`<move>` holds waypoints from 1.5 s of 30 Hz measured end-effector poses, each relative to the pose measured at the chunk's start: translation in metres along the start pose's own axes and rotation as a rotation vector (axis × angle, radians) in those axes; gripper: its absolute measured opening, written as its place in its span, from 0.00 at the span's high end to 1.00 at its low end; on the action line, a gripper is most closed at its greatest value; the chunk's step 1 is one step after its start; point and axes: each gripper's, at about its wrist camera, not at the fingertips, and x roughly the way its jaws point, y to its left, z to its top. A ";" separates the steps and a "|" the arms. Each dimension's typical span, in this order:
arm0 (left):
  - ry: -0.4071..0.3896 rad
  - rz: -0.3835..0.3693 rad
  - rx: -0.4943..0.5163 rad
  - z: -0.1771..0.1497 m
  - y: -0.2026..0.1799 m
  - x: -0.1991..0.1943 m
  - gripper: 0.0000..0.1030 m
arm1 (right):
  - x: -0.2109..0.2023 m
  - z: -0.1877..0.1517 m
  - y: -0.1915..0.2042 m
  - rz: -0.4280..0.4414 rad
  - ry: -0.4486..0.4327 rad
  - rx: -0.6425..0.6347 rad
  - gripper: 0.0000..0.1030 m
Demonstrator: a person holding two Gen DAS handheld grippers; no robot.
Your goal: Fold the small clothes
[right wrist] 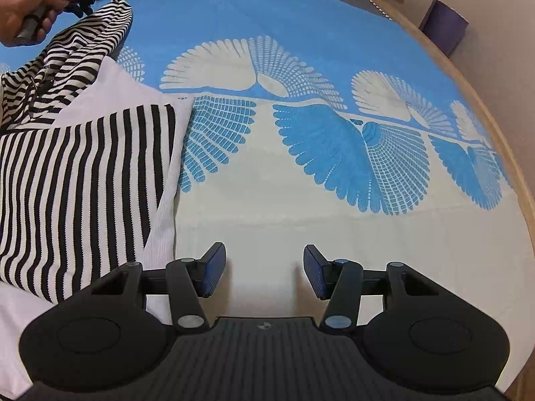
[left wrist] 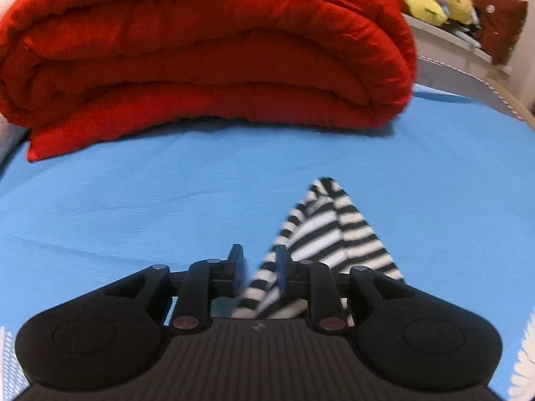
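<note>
Left gripper [left wrist: 258, 269] pinches the striped shirt [left wrist: 329, 230] (fabric bunched between its fingers). Right gripper [right wrist: 264, 269] gapes wide, holding nothing, shirt to its left.

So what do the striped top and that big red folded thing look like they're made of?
The striped top looks like a soft matte knit, probably cotton jersey: fine ribbing shows on its white edge and it drapes limply where the left gripper pinches it. The red quilt looks like padded woven fabric with a slightly crinkled, faintly shiny surface and puffy rolled folds.

Garment [right wrist: 73, 153] on the bedsheet [right wrist: 301, 234], left of the right tool [right wrist: 264, 269]; quilt [left wrist: 207, 53] behind.
</note>
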 end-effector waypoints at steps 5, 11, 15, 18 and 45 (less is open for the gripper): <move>0.061 0.067 0.125 -0.010 -0.018 0.014 0.73 | 0.002 -0.002 0.002 0.008 0.013 -0.003 0.48; 0.058 0.061 0.184 -0.013 -0.028 0.009 0.99 | 0.005 -0.001 -0.001 0.006 0.025 0.008 0.48; 0.018 0.063 0.161 -0.010 -0.021 -0.014 0.99 | 0.003 0.001 -0.002 0.012 0.024 0.016 0.48; -0.012 0.046 0.201 -0.014 -0.025 -0.043 1.00 | 0.001 0.001 -0.004 0.014 0.022 0.025 0.48; 0.158 -0.186 -0.281 -0.317 0.099 -0.401 0.92 | -0.050 0.014 0.009 0.362 -0.084 0.291 0.65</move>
